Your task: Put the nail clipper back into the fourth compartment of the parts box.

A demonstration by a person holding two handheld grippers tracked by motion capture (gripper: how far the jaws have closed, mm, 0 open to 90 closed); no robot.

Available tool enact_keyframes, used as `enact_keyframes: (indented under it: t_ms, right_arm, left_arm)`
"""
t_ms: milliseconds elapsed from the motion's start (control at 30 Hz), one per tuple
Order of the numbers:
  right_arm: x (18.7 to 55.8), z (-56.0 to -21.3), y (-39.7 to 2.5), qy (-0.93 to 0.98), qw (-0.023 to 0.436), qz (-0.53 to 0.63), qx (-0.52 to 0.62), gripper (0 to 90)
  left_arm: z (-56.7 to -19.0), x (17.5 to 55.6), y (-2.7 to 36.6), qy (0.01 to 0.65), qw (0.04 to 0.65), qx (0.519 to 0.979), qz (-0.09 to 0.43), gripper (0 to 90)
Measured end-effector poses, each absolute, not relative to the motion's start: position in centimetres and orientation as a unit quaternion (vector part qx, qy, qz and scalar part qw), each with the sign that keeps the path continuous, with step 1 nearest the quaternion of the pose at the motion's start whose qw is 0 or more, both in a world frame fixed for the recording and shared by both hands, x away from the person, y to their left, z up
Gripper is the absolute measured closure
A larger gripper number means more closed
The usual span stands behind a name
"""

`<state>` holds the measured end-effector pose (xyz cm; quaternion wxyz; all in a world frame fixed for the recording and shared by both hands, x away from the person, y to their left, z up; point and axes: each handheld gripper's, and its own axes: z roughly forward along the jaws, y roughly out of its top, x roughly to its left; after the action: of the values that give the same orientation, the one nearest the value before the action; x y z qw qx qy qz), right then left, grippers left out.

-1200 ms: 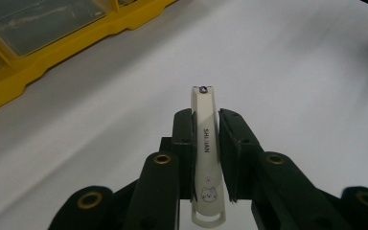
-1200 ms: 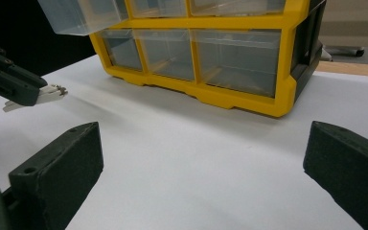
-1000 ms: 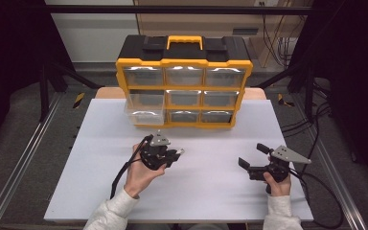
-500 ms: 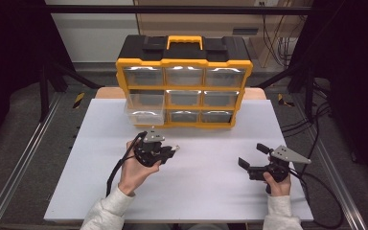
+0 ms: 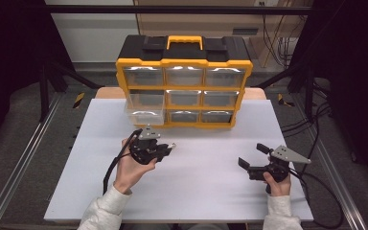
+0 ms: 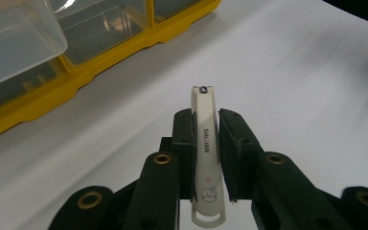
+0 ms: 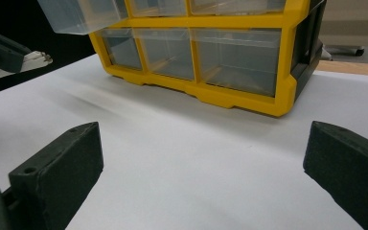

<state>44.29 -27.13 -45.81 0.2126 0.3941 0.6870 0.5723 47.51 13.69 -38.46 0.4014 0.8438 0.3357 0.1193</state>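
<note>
Nail clipper (image 6: 206,160) lay lengthwise in the pinching left gripper (image 6: 206,143), tip toward bare table (image 5: 206,177); right gripper (image 5: 252,158) gaped wide

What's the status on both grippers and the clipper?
Left gripper shut on nail clipper, above the white table. Right gripper open, empty. One drawer of the organizer pulled out; path unobstructed.

Overhead, plus two table-level close-ups
</note>
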Motion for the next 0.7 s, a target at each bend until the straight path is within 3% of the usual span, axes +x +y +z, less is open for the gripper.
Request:
enact_keyframes:
  t_ms: [700]
  right_arm:
    - [44.3,-45.9,-27.1,0.689,0.212,0.571,0.394,0.3]
  left_arm:
    - [-37.0,47.6,15.4,0.344,0.413,0.835,0.119,76.3]
